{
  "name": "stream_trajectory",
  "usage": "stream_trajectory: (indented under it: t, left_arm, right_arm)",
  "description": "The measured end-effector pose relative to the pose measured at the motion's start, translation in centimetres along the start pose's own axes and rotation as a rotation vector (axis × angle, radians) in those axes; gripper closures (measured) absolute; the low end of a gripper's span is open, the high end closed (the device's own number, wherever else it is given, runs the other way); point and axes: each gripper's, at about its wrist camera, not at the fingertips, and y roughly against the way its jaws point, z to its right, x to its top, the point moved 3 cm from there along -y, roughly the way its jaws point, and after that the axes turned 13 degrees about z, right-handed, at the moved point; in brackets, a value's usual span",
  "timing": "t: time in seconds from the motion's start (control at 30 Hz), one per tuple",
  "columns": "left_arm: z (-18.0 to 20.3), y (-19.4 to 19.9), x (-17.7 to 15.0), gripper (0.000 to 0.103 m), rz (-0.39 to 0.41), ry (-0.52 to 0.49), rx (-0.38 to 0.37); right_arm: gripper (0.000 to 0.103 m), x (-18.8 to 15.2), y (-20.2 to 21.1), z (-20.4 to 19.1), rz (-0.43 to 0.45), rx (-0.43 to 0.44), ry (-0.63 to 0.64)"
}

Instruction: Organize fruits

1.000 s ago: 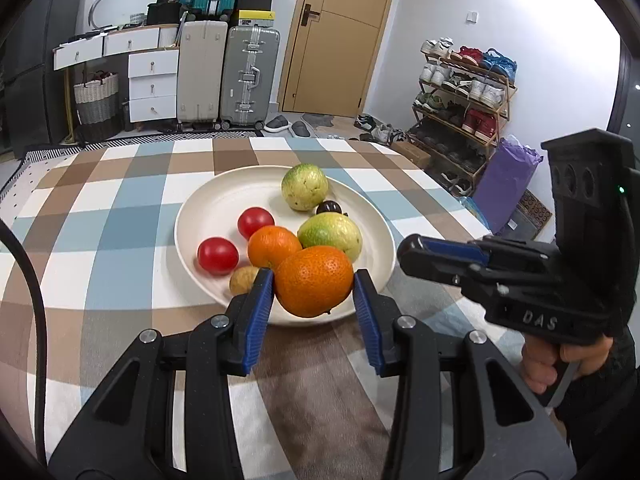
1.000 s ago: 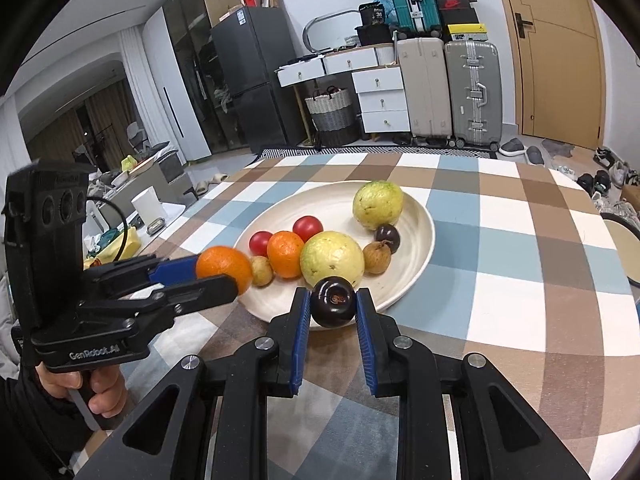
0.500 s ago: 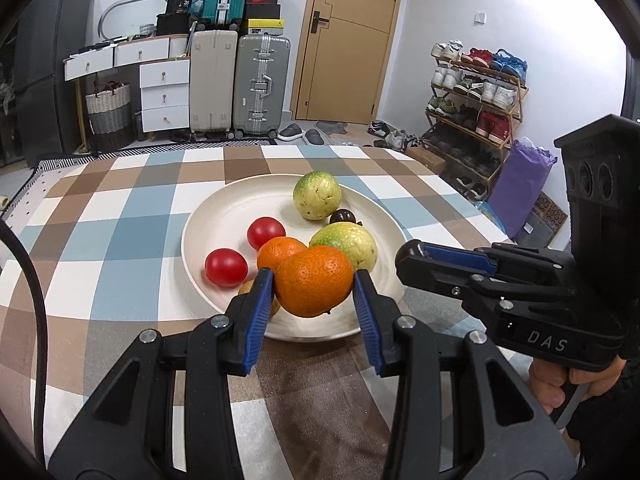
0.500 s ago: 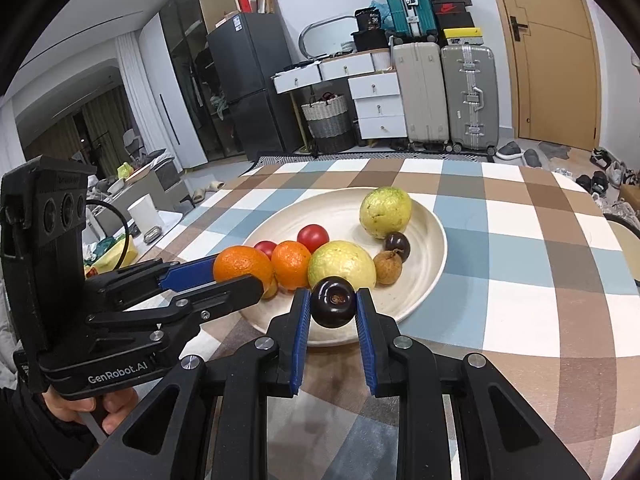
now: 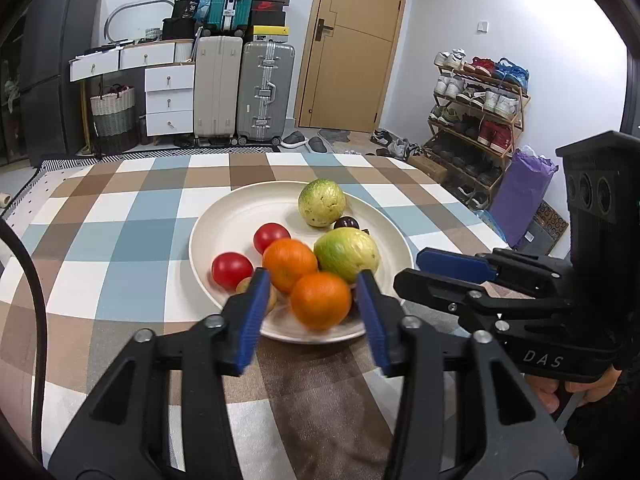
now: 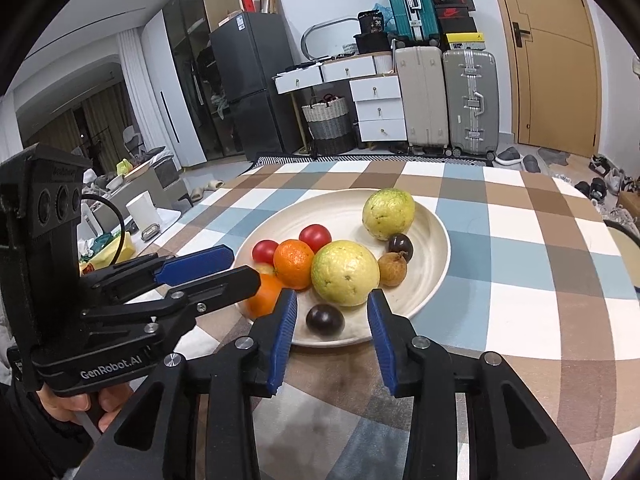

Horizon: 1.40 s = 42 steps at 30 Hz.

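Observation:
A cream plate [image 5: 236, 216] [image 6: 434, 256] on the checked tablecloth holds two green guavas, two red tomatoes, oranges and small brown and dark fruits. My left gripper [image 5: 312, 308] is open, its blue pads apart on either side of an orange [image 5: 320, 300] that lies on the plate's near rim. My right gripper [image 6: 332, 320] is open around a dark plum [image 6: 325, 319] lying on the plate's near edge. Each gripper shows in the other's view, the right one [image 5: 448, 272] and the left one [image 6: 216, 264], both over the plate's near side.
The checked table [image 5: 120, 220] stretches left and behind the plate. Suitcases [image 5: 240, 88], white drawers [image 5: 168, 100] and a shoe rack [image 5: 476, 120] stand beyond the table. A fridge [image 6: 248, 84] and clutter are at the left in the right wrist view.
Both grippers have opened. The orange dropped from the left gripper onto the plate's near rim, and the dark plum left the right gripper and lies on the plate.

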Motion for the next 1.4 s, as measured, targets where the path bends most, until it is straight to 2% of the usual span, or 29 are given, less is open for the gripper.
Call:
stream_trajectory:
  t: [0.1,0.17,0.23,0.37,0.4,0.43,0.47,0.63,0.93,1.4]
  left_arm:
    - [-0.2,0.4,0.0,0.041,0.010,-0.005,0.017]
    - [-0.5,0.8,0.1,0.024,0.027,-0.012,0.040]
    - [-0.9,1.2,0.2,0.020,0.045,-0.009,0.061]
    - [-1.8,1.7,0.2,0.015,0.043,0.011,0.085]
    - [-2.0,1.8,0.2,0.011,0.044,0.012,0.091]
    - [-2.2,1.9,0.1,0.003,0.044,0.012,0.105]
    - [-2.3,2.0,0.1,0.001,0.047,0.015,0.119]
    - [-2.9,2.6,0.2,0.001,0.063,0.014,0.141]
    - [-3.4,3.0,0.1,0.001,0.059,0.025,0.151]
    - [-2.9,3.1,0.1,0.001,0.063,0.002,0.146]
  right_arm:
    - [0.055,0.1,0.3,-0.1,0.011,-0.008,0.014]
    - [0.048,0.2,0.5,0.0,0.019,-0.008,0.012]
    - [0.041,0.2,0.6,0.0,0.025,-0.017,0.020]
    - [0.017,0.3,0.8,0.3,0.045,-0.020,0.006]
    - [0.016,0.3,0.9,0.4,0.049,-0.022,0.004]
    - [0.014,0.4,0.9,0.4,0.049,-0.026,0.005]
    - [0.012,0.4,1.0,0.5,0.051,-0.030,0.006]
    - [0.001,0.6,1.6,0.6,0.085,-0.044,0.006]
    - [0.000,1.0,2.7,0.8,0.136,-0.057,0.009]
    - [0.000,1.0,2.7,0.7,0.140,-0.054,0.012]
